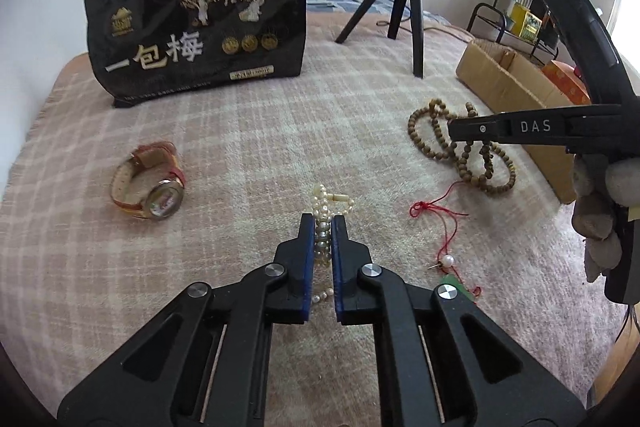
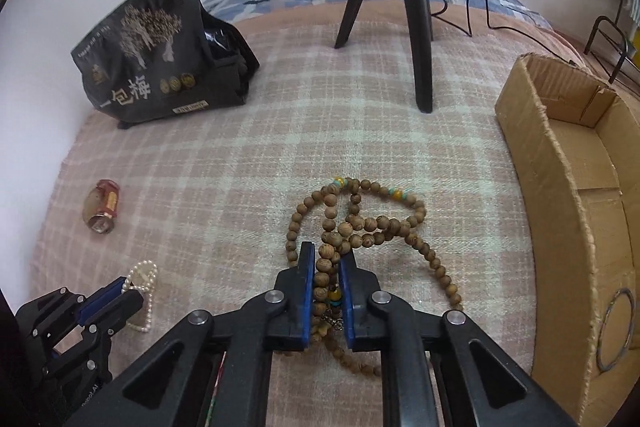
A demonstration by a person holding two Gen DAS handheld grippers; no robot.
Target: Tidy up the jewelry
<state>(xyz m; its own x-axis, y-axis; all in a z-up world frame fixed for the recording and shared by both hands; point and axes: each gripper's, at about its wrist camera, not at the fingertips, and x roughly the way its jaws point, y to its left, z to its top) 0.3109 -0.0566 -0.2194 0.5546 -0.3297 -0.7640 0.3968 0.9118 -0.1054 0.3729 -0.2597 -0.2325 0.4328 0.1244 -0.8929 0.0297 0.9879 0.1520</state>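
Pearl beads of a pearl bracelet [image 1: 322, 227] sit pinched between the blue pads of the left claw [image 1: 322, 223], its far loop poking out past the tips over the pink plaid blanket [image 1: 248, 131]. Left of that claw lies a watch [image 1: 150, 187]; right of it, a red cord [image 1: 444, 223] with one pearl. The right claw [image 2: 327, 259] is clamped on several strands of a wooden bead string [image 2: 360, 223], whose loops spread ahead of its tips. A cardboard box [image 2: 560, 195] stands to its right, a black snack bag [image 2: 156, 67] far ahead to the left.
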